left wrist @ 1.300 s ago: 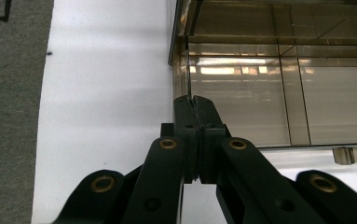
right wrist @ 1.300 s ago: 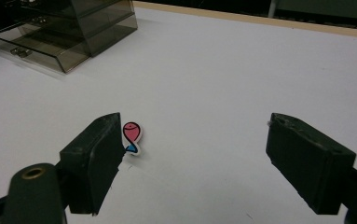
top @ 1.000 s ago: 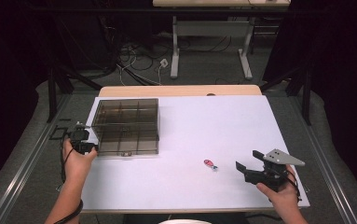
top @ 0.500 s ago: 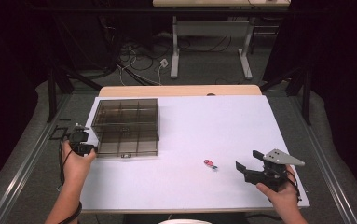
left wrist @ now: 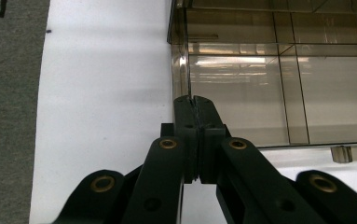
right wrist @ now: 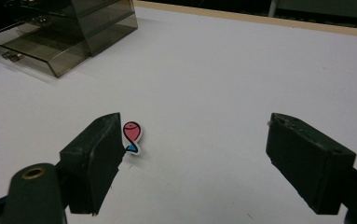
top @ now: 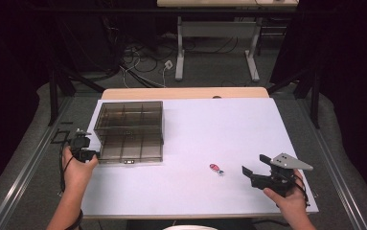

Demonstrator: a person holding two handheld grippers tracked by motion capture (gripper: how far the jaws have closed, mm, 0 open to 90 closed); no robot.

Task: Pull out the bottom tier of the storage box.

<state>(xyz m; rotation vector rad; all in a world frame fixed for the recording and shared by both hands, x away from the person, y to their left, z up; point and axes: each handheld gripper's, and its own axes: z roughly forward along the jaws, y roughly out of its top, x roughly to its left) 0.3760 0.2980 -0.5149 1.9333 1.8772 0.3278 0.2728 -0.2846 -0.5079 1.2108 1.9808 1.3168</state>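
A smoky clear compartment box point(top: 129, 132) stands on the white table top at the left. My left gripper point(top: 92, 154) rests at the box's near left corner, its jaws shut together with nothing between them. In the left gripper view my left gripper point(left wrist: 195, 100) meets the corner wall of the box point(left wrist: 278, 84). A small pink and blue charm point(top: 216, 168) lies flat near the front middle. My right gripper point(top: 255, 165) sits open a little to the right of it. In the right gripper view the charm point(right wrist: 132, 136) lies beside the left jaw of my right gripper point(right wrist: 199, 142).
The white sheet point(top: 210, 124) covers most of the table; a wooden edge point(top: 186, 93) shows at the back. The box has a small latch point(top: 129, 162) on its front. Grey carpet, cables and desk legs lie beyond the table.
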